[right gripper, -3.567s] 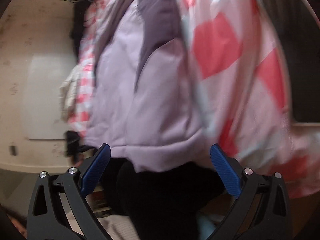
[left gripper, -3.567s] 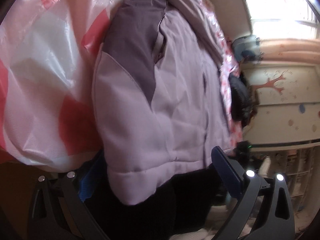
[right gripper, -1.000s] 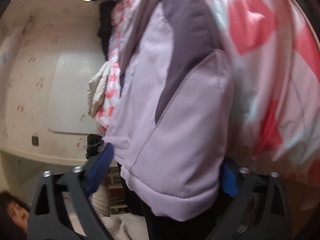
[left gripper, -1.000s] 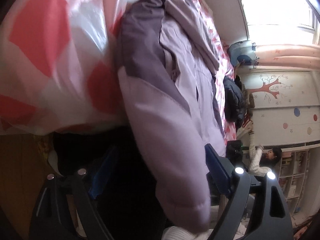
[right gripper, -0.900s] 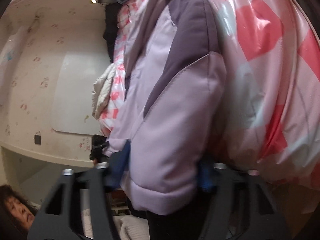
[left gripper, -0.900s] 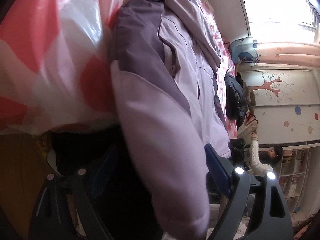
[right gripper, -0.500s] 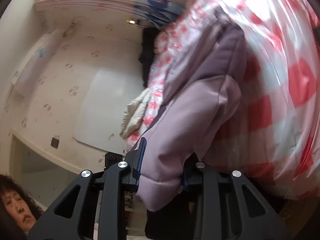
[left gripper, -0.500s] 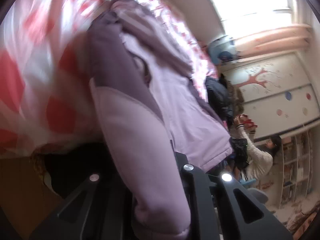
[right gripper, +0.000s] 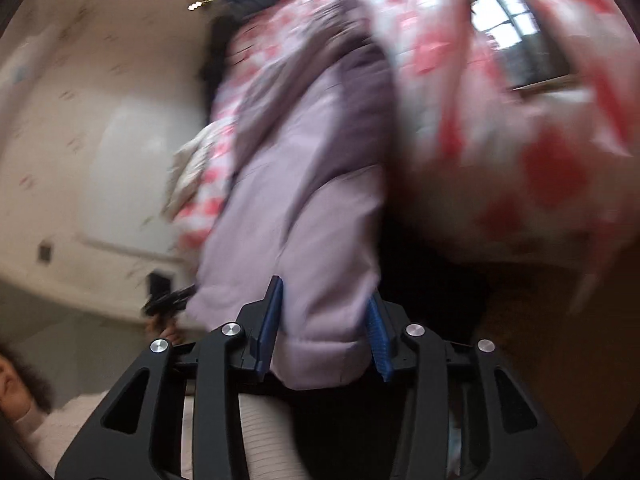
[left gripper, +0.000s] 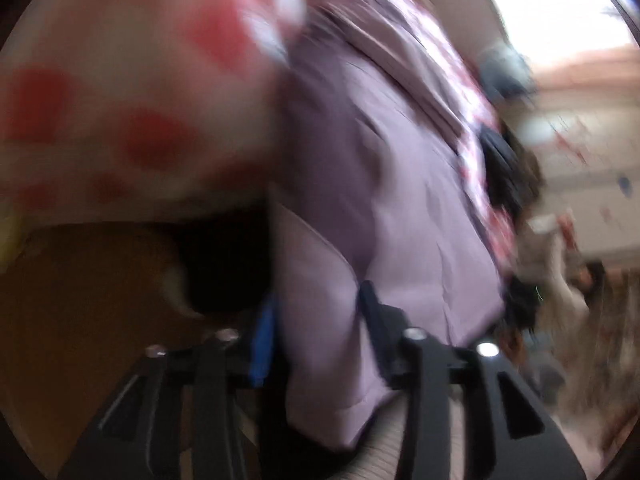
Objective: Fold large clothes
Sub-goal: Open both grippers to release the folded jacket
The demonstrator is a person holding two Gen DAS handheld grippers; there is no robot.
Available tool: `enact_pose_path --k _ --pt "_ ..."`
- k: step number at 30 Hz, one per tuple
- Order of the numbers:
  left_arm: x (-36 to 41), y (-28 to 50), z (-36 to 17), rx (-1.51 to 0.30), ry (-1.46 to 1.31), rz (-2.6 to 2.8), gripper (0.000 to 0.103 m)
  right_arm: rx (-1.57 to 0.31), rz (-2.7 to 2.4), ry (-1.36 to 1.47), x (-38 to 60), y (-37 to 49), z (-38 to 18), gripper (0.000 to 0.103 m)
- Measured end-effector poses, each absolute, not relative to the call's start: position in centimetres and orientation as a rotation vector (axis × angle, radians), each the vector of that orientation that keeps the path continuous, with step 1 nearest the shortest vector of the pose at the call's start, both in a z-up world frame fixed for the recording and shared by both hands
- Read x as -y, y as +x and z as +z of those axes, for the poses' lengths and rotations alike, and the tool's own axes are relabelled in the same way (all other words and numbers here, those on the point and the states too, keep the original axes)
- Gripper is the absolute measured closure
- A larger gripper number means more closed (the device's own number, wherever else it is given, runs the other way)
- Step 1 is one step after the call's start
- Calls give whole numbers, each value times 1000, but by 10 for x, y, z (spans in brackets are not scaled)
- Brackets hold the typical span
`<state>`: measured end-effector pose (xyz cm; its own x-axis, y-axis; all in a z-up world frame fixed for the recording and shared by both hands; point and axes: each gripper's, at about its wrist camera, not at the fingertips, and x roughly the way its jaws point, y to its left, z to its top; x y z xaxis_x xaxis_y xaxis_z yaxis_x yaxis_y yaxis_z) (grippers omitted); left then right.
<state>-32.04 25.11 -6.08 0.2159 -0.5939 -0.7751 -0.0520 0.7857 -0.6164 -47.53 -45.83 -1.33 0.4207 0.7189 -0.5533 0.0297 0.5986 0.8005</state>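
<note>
Jacket (left gripper: pixel 420 208), puffy and purple, lies on the red-and-white cover (left gripper: pixel 132 92). Each claw has just closed, then eased out a bit: left gripper (left gripper: pixel 316 332) and right gripper (right gripper: pixel 326 320) now pinch its bottom corners. Folding it over can start, I think.

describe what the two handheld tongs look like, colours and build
Both are alike. The left tongs and right tongs have matte black angular frames with triangular cut-outs, round silver bolt heads at the pivots, and flat blue pads lining the inner faces of the fingers. The right pair's pads look ribbed. The left view is blurred, so finer markings there cannot be told. No cables show.
</note>
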Motion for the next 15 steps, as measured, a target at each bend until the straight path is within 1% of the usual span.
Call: enact_pose_path --k 1,2,3,5,6,7,8,11,13,15 --pt "-267 -320 -51 -1273 -597 -346 51 -1040 467 839 468 -472 -6 60" --pt "-281 -318 -36 -1218 -608 -302 47 -1011 431 824 475 -466 5 51" --pt "-287 -315 -19 -1167 -584 -262 43 -972 409 776 477 -452 25 46" --pt "-280 -296 15 -1058 -512 -240 27 -892 433 701 467 -414 61 28" --pt "-271 -284 26 -1015 -502 -264 23 -860 445 674 456 -394 74 25" --pt "-255 -267 37 -973 -501 -303 22 -830 456 643 445 -373 84 20" --pt "-230 -240 43 -941 -503 -360 21 -797 476 584 422 -335 95 17" --pt "-159 -169 39 -936 -453 -417 21 -777 505 508 363 -234 94 17" --pt "-106 -108 28 -914 -413 -453 21 -774 500 467 329 -175 80 17" --pt "-71 -64 13 -888 -443 -446 21 -773 472 424 308 -125 62 17"
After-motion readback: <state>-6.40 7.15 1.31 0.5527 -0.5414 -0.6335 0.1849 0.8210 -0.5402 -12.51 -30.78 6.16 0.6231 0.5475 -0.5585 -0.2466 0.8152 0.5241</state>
